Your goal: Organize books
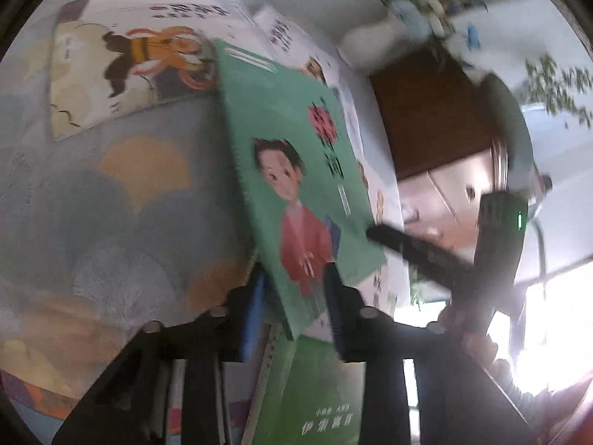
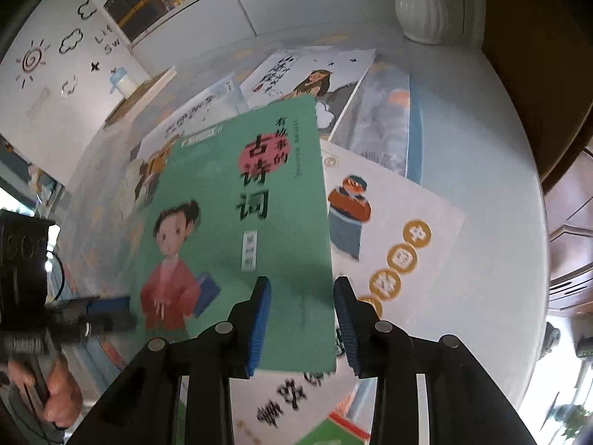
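Green cover facing up, a green book (image 2: 237, 222) is hanging tilted above the table (image 2: 463, 141), which is wearing a pale blue patterned cloth. The book is showing a drawn child in a red robe and large dark characters.

The left tongs (image 1: 294, 270) are biting its near left corner. The corner is sitting between the two blue pads, and from the right camera one pad is lying flat on the book's left edge. A hand (image 2: 61, 396) is gripping the handle of these tongs at the near left.

The right tongs (image 2: 303, 282) are standing at the book's near right edge, one pad over the cover and the other just beside the edge. I cannot tell whether they are pinching it.

Under the raised book, other books are lying spread on the cloth:
- A white book with gold discs (image 2: 400, 230) is lying to the right.
- A white book with a long-haired figure (image 2: 311, 78) is lying farther back.
- A picture book with an orange figure (image 1: 129, 66) is lying at the far left.
- A second green book (image 1: 322, 400) is lying nearest, under the left tongs.

A white vase (image 2: 422, 3) is standing at the far right of the table.
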The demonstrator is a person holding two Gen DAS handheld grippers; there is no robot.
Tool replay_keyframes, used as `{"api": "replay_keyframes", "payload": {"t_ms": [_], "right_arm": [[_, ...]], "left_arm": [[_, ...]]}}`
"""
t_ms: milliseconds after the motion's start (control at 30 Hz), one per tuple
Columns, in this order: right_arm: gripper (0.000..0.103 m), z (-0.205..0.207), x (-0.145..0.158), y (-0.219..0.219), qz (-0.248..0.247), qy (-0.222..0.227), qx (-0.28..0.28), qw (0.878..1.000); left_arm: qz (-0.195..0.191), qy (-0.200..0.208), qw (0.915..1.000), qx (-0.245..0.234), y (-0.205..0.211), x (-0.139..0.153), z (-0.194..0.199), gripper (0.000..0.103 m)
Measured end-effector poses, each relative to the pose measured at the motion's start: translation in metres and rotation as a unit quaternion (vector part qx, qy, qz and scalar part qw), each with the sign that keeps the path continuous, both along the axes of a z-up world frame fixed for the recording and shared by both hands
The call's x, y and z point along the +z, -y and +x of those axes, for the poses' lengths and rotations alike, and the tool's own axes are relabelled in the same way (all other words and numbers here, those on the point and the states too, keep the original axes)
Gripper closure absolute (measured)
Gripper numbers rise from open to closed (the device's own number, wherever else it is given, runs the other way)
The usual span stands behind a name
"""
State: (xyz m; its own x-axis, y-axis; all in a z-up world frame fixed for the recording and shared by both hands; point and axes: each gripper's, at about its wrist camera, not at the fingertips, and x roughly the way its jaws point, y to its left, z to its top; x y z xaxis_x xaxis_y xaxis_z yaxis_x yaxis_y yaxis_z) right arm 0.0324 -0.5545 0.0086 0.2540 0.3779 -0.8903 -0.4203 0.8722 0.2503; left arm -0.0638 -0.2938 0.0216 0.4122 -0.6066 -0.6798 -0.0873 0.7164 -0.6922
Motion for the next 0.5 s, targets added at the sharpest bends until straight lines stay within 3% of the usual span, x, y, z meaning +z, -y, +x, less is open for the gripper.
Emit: {"api": "replay_keyframes", "payload": {"t_ms": [100, 200, 267, 367, 433, 500], "right_arm": [[0.068, -0.012, -0.001, 0.000, -0.010, 0.008, 0.006, 1.000], [0.068, -0.018, -0.001, 0.003, 0.003, 0.006, 0.001, 1.000], [0.068, -0.017, -0.001, 0.005, 0.023, -0.005, -0.001, 1.000], [0.068, -0.018, -0.003, 0.007, 0.036, -0.012, -0.005, 0.999], [0.068, -0.016, -0.003, 0.009, 0.043, -0.019, -0.011, 0.999], [0.068, -0.014, -0.003, 0.012, 0.053, -0.034, -0.022, 0.998]], "left_arm": [[-0.031, 0.002, 0.9995, 0.002, -0.004, 0.001, 0.001, 0.085], [-0.063, 0.030, 0.9976, -0.001, 0.001, 0.019, -0.003, 0.085], [-0.039, 0.037, 0.9985, -0.005, 0.010, 0.024, 0.002, 0.086], [-0.011, 0.014, 0.9998, 0.001, 0.016, 0.010, 0.009, 0.091], [-0.028, 0.007, 0.9995, 0.014, 0.016, 0.003, 0.014, 0.092], [-0.072, 0.014, 0.9970, 0.024, 0.011, 0.005, 0.015, 0.092]]}}
